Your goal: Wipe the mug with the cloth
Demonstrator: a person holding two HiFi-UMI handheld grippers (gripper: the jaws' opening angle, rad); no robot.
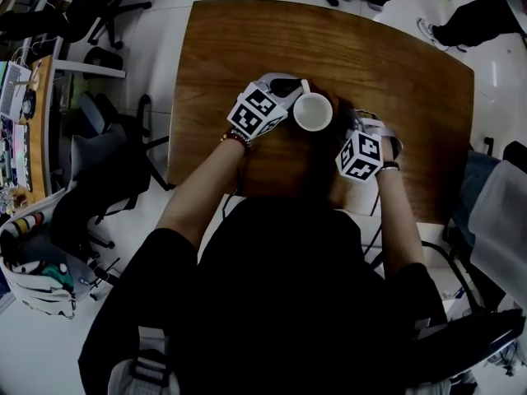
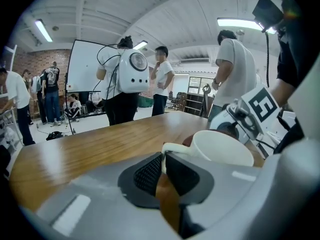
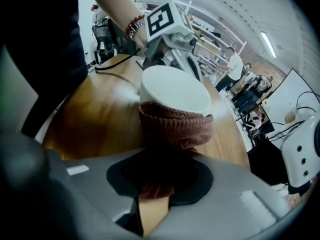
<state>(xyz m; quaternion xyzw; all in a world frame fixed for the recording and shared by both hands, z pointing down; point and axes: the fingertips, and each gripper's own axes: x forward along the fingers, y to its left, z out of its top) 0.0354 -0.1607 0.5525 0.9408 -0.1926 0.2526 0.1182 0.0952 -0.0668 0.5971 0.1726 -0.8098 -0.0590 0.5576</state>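
White mug stands upright, reddish-brown knit cloth pressed against its side.

A brown wooden table with rounded corners stands on a pale, glossy floor. At the far left, black swivel chairs crowd near a cluttered desk, and another dark chair sits at the near right. Beyond the table, a whiteboard on a stand fronts a brick wall, and several people stand about. Strip lights glow on the white ribbed ceiling. Dark shelving stands at the far side.
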